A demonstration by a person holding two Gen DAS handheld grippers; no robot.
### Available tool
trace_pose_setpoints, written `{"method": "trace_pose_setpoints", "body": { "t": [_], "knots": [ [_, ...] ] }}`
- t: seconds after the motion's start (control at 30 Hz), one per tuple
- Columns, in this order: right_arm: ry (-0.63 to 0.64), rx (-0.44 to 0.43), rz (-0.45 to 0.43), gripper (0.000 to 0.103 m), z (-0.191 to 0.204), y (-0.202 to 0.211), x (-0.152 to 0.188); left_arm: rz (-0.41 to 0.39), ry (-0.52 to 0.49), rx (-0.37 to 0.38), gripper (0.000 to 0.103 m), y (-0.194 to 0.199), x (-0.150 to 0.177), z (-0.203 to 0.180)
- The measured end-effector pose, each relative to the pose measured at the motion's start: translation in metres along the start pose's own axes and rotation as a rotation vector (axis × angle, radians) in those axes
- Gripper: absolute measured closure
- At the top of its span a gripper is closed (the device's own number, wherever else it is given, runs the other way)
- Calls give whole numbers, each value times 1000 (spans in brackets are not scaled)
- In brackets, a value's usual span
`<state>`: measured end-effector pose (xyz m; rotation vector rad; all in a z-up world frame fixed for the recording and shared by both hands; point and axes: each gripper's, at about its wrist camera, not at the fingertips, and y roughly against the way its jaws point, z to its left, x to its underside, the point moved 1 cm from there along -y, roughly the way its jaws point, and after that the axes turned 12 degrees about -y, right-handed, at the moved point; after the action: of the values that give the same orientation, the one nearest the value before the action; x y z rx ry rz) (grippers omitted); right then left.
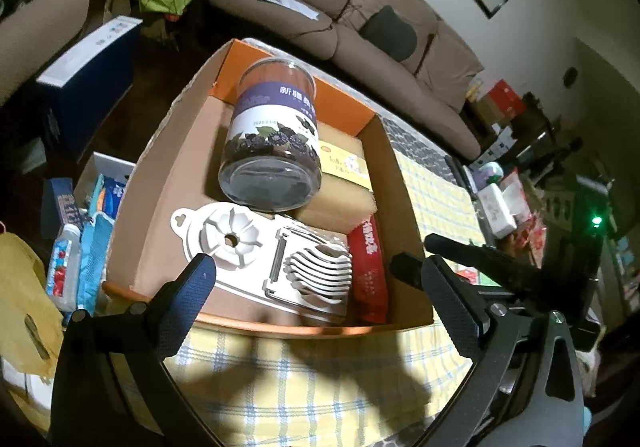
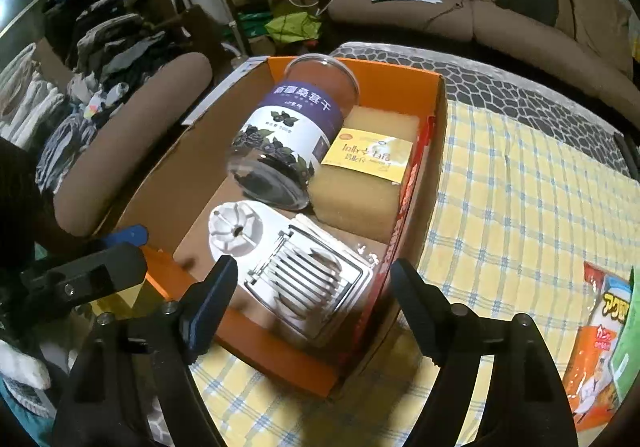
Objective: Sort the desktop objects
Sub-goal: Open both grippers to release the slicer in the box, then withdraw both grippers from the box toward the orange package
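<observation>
Four things already lie in the orange cardboard box (image 2: 438, 115) on the desk: a clear cylindrical jar of dried mulberries (image 2: 294, 135) on its side, a yellow-labelled sponge block (image 2: 366, 175) touching it, a white egg slicer (image 2: 288, 267) nearer the front wall, and a flat red packet (image 1: 370, 271) standing wedged along the right wall. The box sits on a yellow checked cloth (image 2: 512, 199). One more item is outside it: a snack bag (image 2: 600, 351) with orange and green print, well apart to the right on the cloth.

Both claws hover at the box's near edge and neither holds anything. The left claw (image 1: 320, 287) is spread wide, its fingers framing the slicer from above. The right claw (image 2: 316, 291) is likewise apart, close beside the left one; part of each shows in the other's view.

My guess is the sorting is nearly done and the snack bag is what remains. The risks I can see come from crowding. The jar lies unblocked on its left, so a nudge to the box or to the sponge could set it rolling across the bare cardboard floor. The slicer's thin wires look easy to snag if a fingertip dips into them. The two claws are so near each other that a quick turn toward the bag could knock them together, and the crinkly bag may slip from a pinch taken at its edge.
</observation>
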<state>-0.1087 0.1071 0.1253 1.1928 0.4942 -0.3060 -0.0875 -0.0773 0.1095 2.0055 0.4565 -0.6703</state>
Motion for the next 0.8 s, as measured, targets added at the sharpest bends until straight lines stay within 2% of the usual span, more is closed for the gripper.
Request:
{"method": "trace_pose_setpoints", "body": {
  "t": [0.43, 0.67, 0.8],
  "knots": [
    [11, 43, -37, 18, -14, 15, 4, -2, -55, -16, 0, -7, -2, -18],
    [-62, 90, -78, 17, -59, 37, 4, 4, -112, 53, 0, -15, 2, -51],
    [-118, 128, -94, 17, -93, 53, 8, 24, -185, 74, 0, -23, 7, -82]
  ]
}}
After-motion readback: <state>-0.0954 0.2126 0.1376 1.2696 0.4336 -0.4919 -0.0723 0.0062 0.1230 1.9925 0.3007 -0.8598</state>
